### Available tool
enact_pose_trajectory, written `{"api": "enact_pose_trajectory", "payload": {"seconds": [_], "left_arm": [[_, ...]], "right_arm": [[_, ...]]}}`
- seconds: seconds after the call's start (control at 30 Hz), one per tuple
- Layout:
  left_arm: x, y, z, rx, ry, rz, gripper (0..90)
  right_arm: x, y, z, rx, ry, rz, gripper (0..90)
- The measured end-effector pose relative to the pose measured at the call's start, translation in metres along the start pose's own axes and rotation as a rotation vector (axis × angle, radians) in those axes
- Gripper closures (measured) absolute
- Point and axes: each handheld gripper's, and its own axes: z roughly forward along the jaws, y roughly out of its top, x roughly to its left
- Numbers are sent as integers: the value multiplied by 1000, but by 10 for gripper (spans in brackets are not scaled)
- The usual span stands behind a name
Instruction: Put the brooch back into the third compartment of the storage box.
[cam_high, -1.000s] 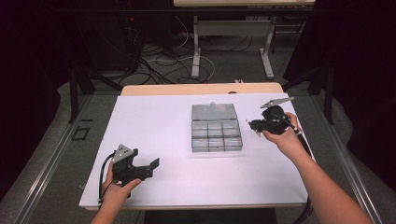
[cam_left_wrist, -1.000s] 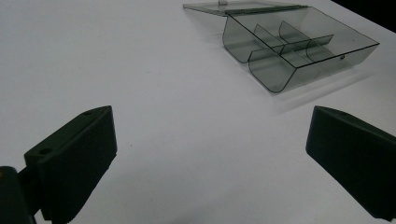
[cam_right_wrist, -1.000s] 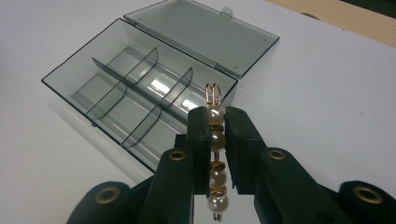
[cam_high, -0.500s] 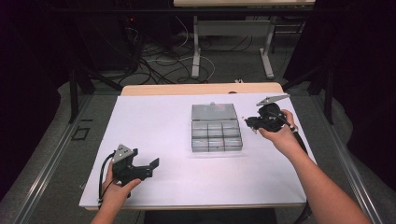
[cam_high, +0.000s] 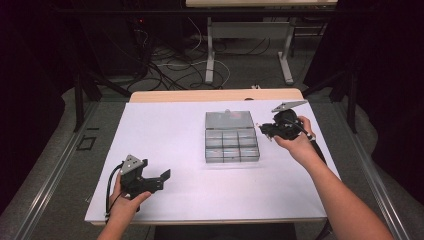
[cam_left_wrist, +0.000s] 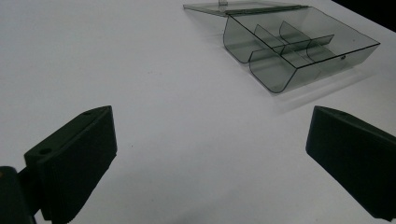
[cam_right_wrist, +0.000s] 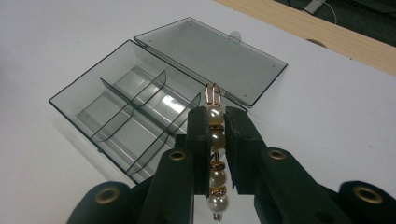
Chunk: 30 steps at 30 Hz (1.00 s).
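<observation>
We have the pearl pin (cam_right_wrist: 215, 154) clamped in the right gripper (cam_right_wrist: 216, 122), just beside the open box (cam_right_wrist: 130, 105) — its compartments look empty, so placing remains. The left gripper (cam_high: 150, 179) rests apart, jaws wide.

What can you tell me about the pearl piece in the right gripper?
The pearl piece is a short string of four round cream-white beads on a copper-coloured wire, with small gold-toned spacers between the lower beads and a doubled wire loop at its top end. It is clamped lengthwise between the pads of the right gripper, the loop poking past the tips, held above the white table beside the open clear compartment box.
</observation>
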Motion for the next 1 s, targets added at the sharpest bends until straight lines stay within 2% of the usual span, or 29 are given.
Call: {"api": "enact_pose_trajectory", "payload": {"seconds": [0.17, 0.2, 0.33, 0.8, 0.83, 0.9, 1.0], "left_arm": [[0, 0, 0, -1, 1, 0, 18], [0, 0, 0, -1, 1, 0, 18], [0, 0, 0, -1, -1, 0, 18], [1, 0, -2, -3, 1, -1, 18], [1, 0, -2, -1, 1, -1, 18], [1, 0, -2, -2, 0, -1, 18], [1, 0, -1, -1, 1, -1, 18]], "right_arm": [[1, 2, 3, -2, -1, -7, 810], [3, 2, 3, 1, 3, 5, 809], [3, 4, 7, -4, 6, -14, 810], [9, 11, 19, -6, 11, 7, 809], [9, 12, 21, -14, 4, -6, 810], [10, 13, 22, -8, 6, 11, 809], [10, 13, 24, -7, 3, -3, 809]]}}
